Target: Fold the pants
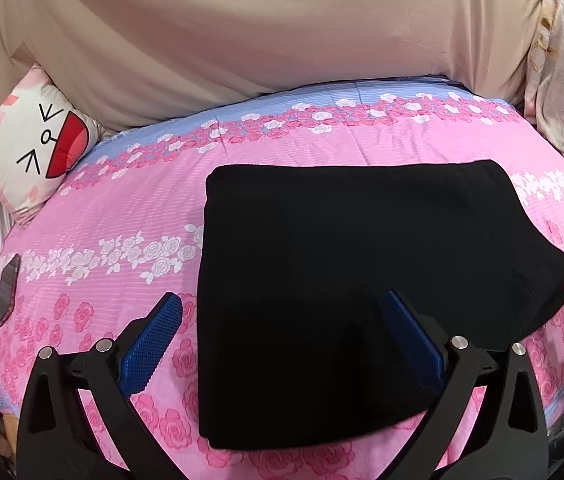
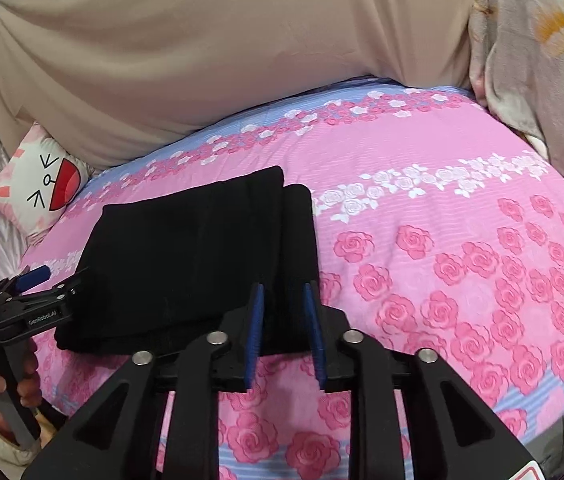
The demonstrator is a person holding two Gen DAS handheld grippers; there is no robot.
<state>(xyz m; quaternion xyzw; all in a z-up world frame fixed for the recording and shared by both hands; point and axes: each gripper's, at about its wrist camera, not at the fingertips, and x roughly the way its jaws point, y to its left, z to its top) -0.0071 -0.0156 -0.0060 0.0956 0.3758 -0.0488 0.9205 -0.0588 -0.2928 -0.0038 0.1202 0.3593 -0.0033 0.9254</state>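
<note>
The black pants (image 1: 361,300) lie folded into a thick rectangle on the pink rose-print bedspread (image 2: 461,260), so the folding itself looks done — what is in hand seems to be the letting-go. The left gripper (image 1: 282,312) hangs above the bundle's near left edge with its jaws spread wide and empty, while the right gripper (image 2: 283,292) stands at the near right corner, jaws only narrowly parted, no cloth visibly pinched between its pads. The next move, I'd judge, calls for little — perhaps a light press to flatten the stack, or simply lifting both clear without snagging the top layer.
</note>
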